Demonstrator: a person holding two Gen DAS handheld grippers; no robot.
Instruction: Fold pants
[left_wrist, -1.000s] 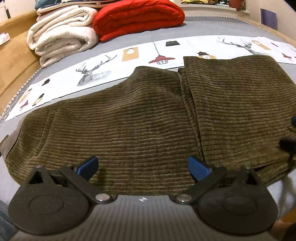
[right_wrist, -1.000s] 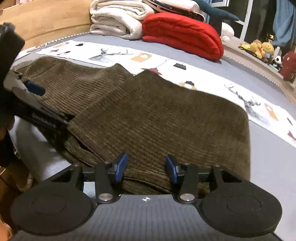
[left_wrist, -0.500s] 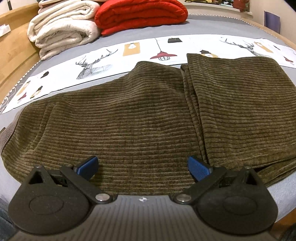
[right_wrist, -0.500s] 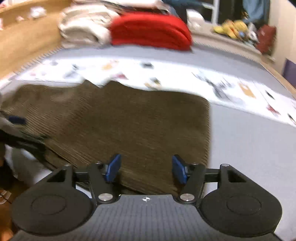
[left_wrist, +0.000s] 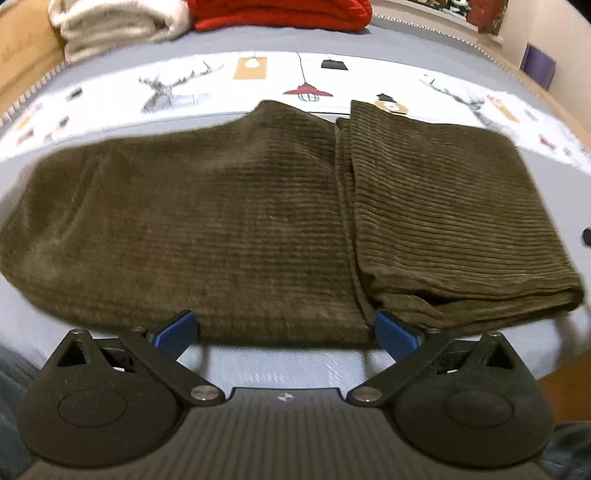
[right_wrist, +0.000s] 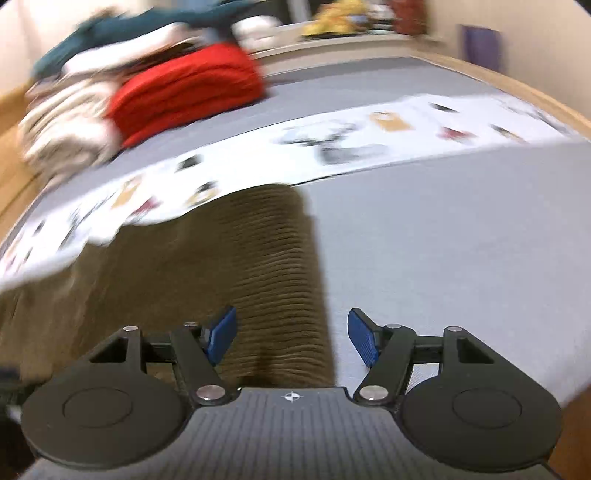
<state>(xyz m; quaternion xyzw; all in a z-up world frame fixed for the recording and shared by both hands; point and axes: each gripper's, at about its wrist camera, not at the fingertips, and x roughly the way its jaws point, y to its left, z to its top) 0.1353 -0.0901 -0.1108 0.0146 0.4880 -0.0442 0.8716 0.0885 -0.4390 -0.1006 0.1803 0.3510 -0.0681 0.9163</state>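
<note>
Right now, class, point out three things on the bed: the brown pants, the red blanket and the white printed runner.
brown pants (left_wrist: 221, 229), left wrist view, on the broad single layer.
red blanket (left_wrist: 280, 14), left wrist view, on its front fold.
white printed runner (left_wrist: 280, 70), left wrist view, on bare white cloth.

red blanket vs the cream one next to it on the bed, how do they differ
The red blanket is bright and smooth-looking; the cream blanket is pale and fluffy. In the left wrist view the red one lies to the right of the cream one. Both are folded and lie on the grey bed, beyond the pants.
</note>
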